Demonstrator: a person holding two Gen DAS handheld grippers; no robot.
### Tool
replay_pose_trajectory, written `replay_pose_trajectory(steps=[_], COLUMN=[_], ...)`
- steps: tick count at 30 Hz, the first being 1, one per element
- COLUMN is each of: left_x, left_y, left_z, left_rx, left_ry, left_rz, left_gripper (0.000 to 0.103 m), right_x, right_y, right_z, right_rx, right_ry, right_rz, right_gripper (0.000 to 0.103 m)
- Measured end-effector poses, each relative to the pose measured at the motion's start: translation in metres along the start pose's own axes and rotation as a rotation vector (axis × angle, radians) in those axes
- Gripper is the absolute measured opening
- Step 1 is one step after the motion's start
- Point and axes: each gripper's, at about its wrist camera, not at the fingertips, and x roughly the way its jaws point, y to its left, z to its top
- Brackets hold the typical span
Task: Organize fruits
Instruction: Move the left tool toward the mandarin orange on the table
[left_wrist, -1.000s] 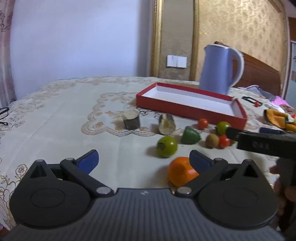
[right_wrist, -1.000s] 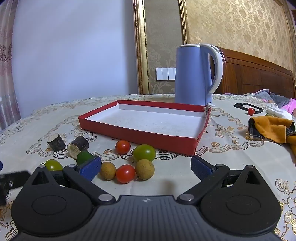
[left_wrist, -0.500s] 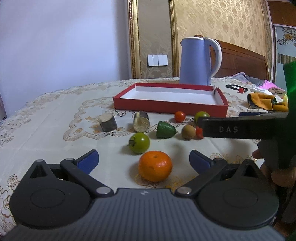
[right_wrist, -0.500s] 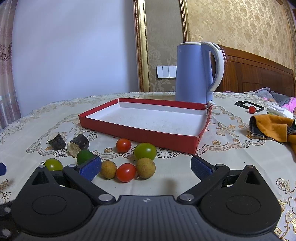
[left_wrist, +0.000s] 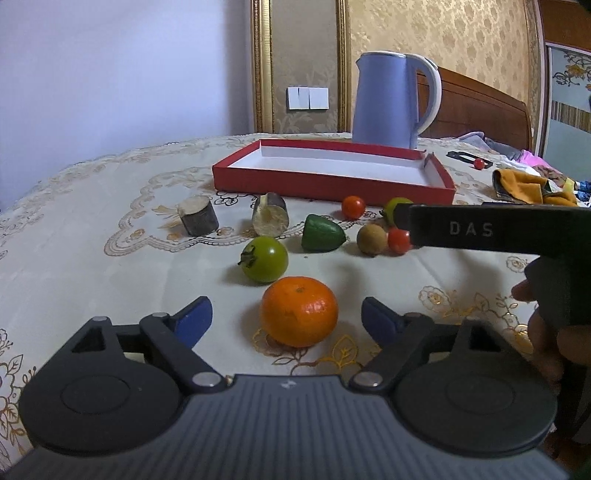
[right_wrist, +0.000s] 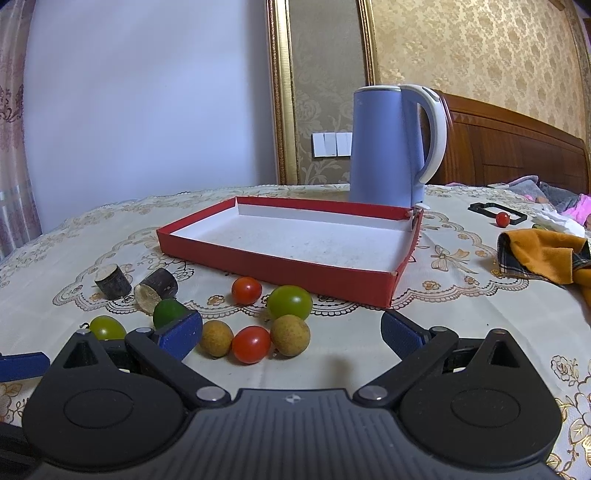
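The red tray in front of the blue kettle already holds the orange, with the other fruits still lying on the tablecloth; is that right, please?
Not quite. The red tray is empty, as the right wrist view shows. The orange sits on the tablecloth, between the closing pads of the left claw, which are not yet touching it. The other fruits do lie on the cloth, and the blue kettle stands behind the tray.

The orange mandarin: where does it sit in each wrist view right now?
Left wrist view: the mandarin lies low at centre on the tablecloth, between the closing jaws of the left gripper, untouched.
Right wrist view: not in it.
Shared landmark: the red tray in front of the blue kettle.
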Motion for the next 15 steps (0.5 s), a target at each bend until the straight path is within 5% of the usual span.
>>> replay_pose_trajectory(steps=[9, 15], left_x=[0.005, 0.006], left_y=[0.01, 0.009], left_z=[0.0, 0.001], left_rx=[-0.072, -0.078], left_ry=[0.028, 0.025], left_rz=[-0.032, -0.027], left_gripper=[0.071, 0.071], right_x=[-0.002, -0.001], right_y=[0.004, 0.002], right_z=[0.001, 0.001], right_rx=[-0.011, -0.004], right_ry=[-0.009, -0.005], right_rz=[-0.011, 0.0], right_gripper=[0.103, 0.103])
